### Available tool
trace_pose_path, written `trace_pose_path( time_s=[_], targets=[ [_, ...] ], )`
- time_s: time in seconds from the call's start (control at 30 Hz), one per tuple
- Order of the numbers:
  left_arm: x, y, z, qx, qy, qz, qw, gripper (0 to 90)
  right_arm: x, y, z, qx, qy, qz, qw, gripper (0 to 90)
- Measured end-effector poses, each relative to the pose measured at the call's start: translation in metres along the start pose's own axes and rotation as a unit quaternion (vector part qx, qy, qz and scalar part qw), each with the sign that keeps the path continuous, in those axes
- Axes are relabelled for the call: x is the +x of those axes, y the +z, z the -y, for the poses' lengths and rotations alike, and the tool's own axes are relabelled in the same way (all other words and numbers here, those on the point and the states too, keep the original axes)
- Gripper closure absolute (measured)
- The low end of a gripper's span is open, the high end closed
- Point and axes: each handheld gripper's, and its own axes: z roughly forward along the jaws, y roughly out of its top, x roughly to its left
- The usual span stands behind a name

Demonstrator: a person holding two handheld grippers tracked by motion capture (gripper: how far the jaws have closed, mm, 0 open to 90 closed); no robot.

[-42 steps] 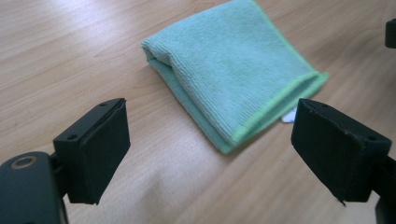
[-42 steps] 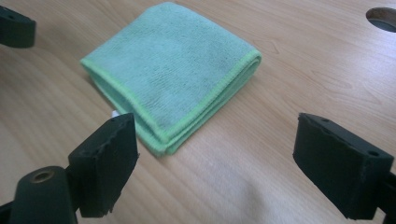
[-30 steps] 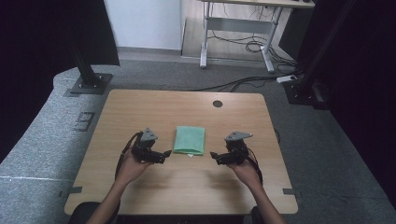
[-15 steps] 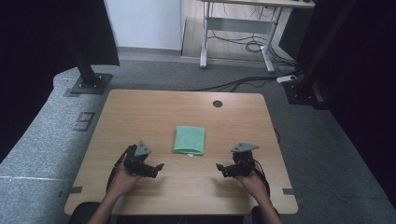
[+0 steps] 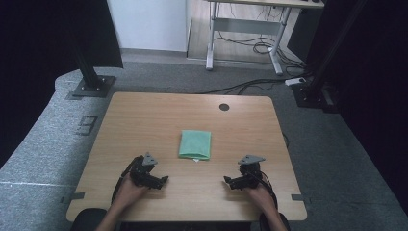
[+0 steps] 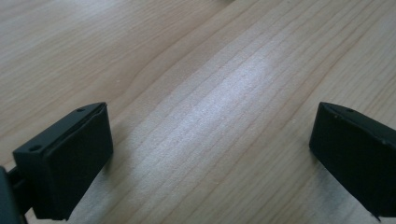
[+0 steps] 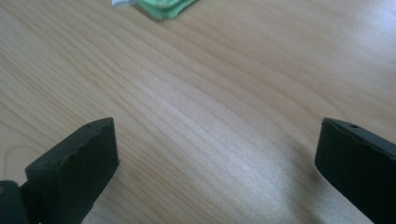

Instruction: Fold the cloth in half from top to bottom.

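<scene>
Right, I have both grippers low over the near part of the light wooden table [image 5: 144, 120], one on each side of the folded green cloth [image 5: 195, 144]. The cloth lies flat near the middle of the table, a small white tag at its near edge, and neither gripper touches it.

My left gripper [image 5: 161, 180] sits at the near left, held in the person's left hand [image 5: 129, 191], its grey three-cornered plate on top. In the left gripper view its two black jaws stand wide apart with bare wood grain between them and nothing held [image 6: 210, 149].

My right gripper [image 5: 228, 181] sits at the near right, held in the right hand [image 5: 260, 192], pointing inward toward the left one. In the right gripper view its jaws are also spread wide over bare wood [image 7: 215, 158], and a corner of the green cloth [image 7: 163, 7] shows at the top edge, well apart from the jaws.

A round dark hole [image 5: 224, 107] marks the far side of the table. Beyond it on the grey carpeted floor [image 5: 159, 77] stand black frame posts [image 5: 84, 62] and trailing cables [image 5: 250, 84].
</scene>
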Motion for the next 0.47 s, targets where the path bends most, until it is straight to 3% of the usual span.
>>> trace_pose_path(
  time_s=[0.17,0.47],
  targets=[
    [0.0001,0.0003,-0.0002,0.001,-0.001,0.001,1.0000,0.0,0.0030,0.0037,0.0032,0.009,-0.023,0.008,0.9997,0.0],
    [-0.0011,0.0004,-0.0004,0.002,-0.005,-0.005,1.0000,0.0,0.0032,0.0038,0.0032,0.009,-0.024,0.007,0.9997,0.0]
  ],
)
